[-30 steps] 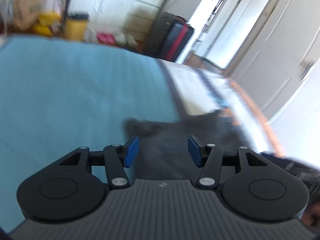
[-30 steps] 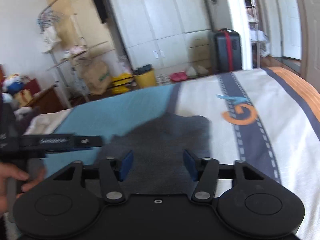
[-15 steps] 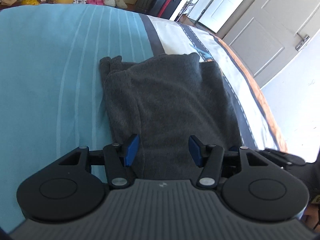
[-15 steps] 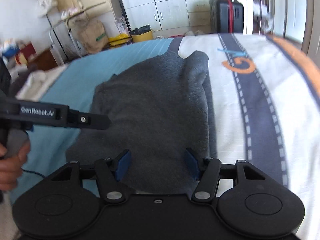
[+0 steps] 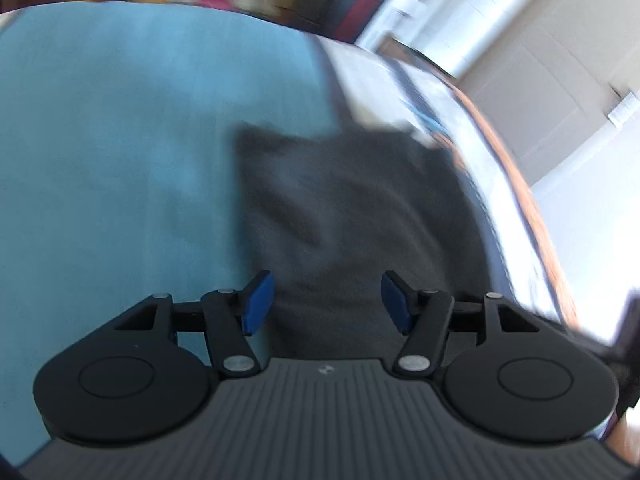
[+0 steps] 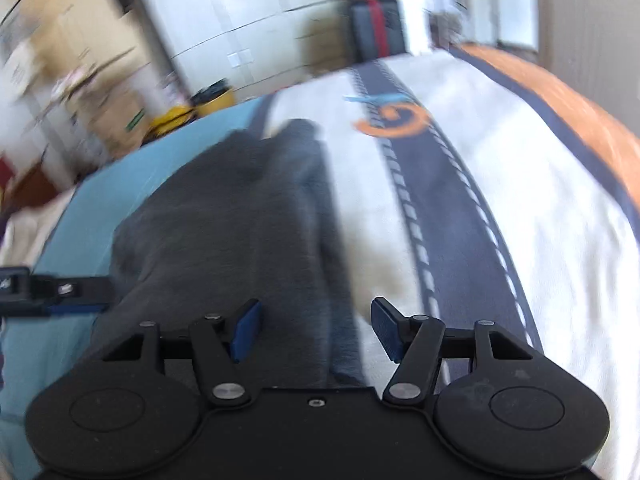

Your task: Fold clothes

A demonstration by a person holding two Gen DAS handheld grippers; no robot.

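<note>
Nearest the left wrist camera, the left gripper (image 5: 327, 300) stands with its blue pads wide apart and nothing between them, over the near left edge of the dark grey garment (image 5: 360, 216). In the right wrist view, the right gripper (image 6: 312, 330) is likewise spread open and empty, above the garment's (image 6: 224, 232) near right edge. The garment lies flat on the bed (image 5: 100, 140), across the line where the bedcover's light blue part meets its white part. To its right runs a dark stripe with a dashed border and an orange swirl (image 6: 394, 120). Beyond the bed's far end, blurred, stand a black and red suitcase (image 6: 374, 22) and a yellow bin (image 6: 212, 100).
</note>
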